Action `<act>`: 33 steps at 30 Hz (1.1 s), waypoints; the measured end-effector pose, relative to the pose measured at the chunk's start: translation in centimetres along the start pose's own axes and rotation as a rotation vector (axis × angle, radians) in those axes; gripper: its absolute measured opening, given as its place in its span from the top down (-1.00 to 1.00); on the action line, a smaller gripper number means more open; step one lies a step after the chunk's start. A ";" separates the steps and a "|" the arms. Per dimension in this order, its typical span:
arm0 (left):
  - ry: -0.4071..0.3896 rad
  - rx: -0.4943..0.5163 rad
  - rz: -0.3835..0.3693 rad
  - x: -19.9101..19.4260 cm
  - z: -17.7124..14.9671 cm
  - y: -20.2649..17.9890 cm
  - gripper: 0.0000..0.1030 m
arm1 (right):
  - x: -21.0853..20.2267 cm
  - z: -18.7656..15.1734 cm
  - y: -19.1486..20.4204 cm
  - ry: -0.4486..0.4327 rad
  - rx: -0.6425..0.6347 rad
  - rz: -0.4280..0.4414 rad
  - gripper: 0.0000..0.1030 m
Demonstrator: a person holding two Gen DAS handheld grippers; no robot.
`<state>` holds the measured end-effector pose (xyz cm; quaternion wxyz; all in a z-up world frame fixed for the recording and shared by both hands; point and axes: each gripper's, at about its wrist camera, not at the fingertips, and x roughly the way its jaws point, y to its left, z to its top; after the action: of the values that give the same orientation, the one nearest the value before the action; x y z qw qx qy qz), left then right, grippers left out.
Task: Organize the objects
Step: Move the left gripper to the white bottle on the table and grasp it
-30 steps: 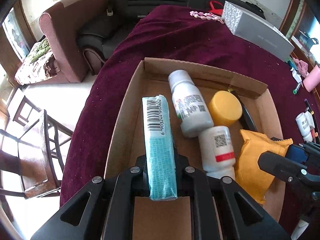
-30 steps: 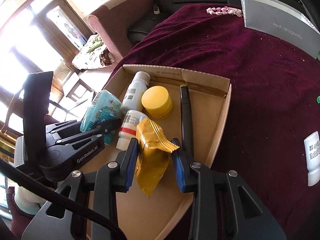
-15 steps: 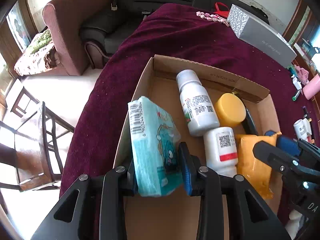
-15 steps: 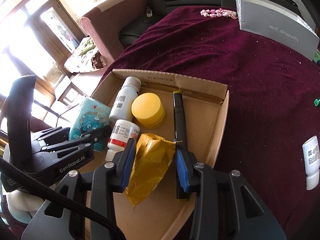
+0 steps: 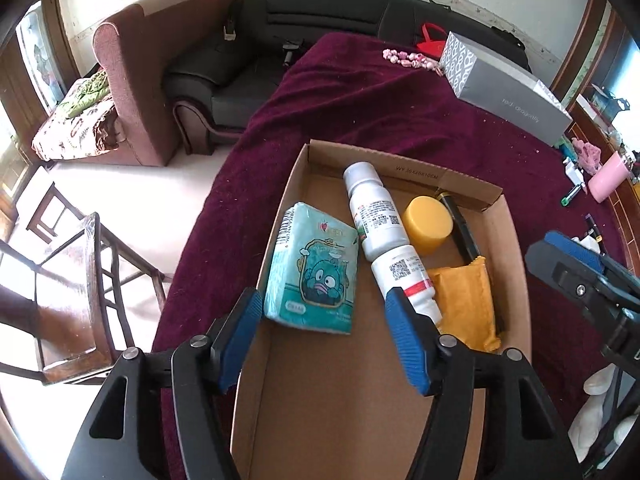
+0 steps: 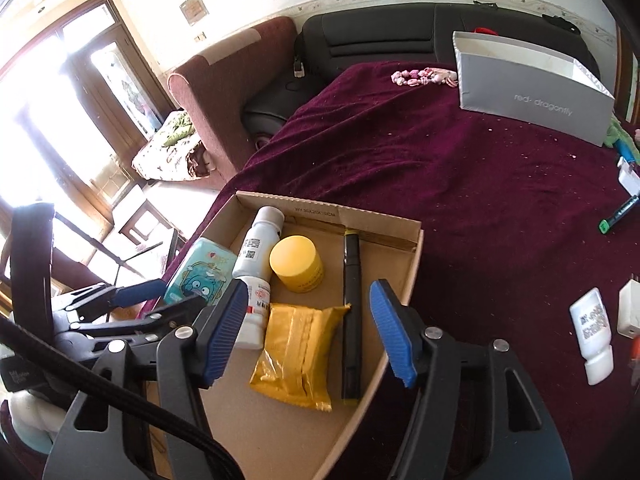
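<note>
Left wrist view: left gripper [image 5: 324,328] jaws opening, tissue pack [image 5: 312,268] released flat in cardboard tray [image 5: 516,248]. Right gripper [image 6: 306,328] jaws opening above yellow pouch [image 6: 298,352], nothing gripped; items grouped for tidiness.

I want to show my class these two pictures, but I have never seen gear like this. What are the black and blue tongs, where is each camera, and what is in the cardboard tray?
A person holds a hand-held gripper in each hand; a camera on each looks along its fingers. One view shows the left gripper, the other the right gripper. Both are opening and hold nothing. In the shallow cardboard tray on the maroon cloth lie a teal tissue pack, two white bottles, a yellow round jar, a golden foil packet and a black pen.
</note>
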<state>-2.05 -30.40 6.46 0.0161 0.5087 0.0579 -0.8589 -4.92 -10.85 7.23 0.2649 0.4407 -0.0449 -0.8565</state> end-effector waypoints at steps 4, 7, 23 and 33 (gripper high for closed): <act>-0.060 0.011 0.001 -2.7 -0.2 -0.2 -0.19 | -1.5 -0.7 -0.9 -0.022 0.019 0.010 -0.30; -0.123 0.008 -0.025 -5.1 -0.5 -0.7 -0.24 | -2.8 -1.4 -2.0 -0.038 0.043 0.017 -0.31; -0.201 0.272 -0.257 -9.0 -5.0 -17.5 -0.57 | -11.6 -6.8 -13.2 -0.143 0.246 -0.017 -0.38; 0.032 0.300 -0.227 0.1 -7.2 -25.9 -0.56 | -19.8 -11.5 -24.7 -0.267 0.448 -0.135 -0.55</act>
<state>1.92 -3.81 5.10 -0.1579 0.5090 -0.0136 -0.8460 3.17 21.90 7.04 0.0947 0.3734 -0.2387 -0.8914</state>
